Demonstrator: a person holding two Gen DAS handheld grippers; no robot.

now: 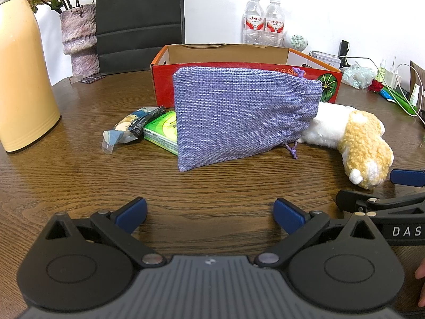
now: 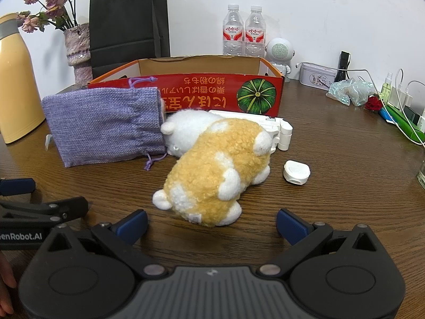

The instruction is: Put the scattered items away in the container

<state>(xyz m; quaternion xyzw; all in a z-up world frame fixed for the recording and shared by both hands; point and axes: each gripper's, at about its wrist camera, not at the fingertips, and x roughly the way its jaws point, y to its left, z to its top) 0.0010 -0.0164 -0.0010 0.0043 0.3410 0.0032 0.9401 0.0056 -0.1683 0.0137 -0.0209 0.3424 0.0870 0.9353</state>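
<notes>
Both hand-held grippers, left (image 1: 209, 214) and right (image 2: 211, 223), gape empty before the box (image 2: 186, 90); pouch (image 1: 239, 117) and plush (image 2: 217, 170) wait outside it, nothing chosen yet

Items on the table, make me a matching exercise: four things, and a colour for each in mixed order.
Things:
1. drawstring pouch
2. plush toy
3. cardboard box
4. thermos

Colours:
A. red outside, with a green pumpkin picture
B. pale yellow with a grey band
C. purple woven fabric
D. tan and white

Pairs: 1-C, 2-D, 3-A, 4-B
</notes>
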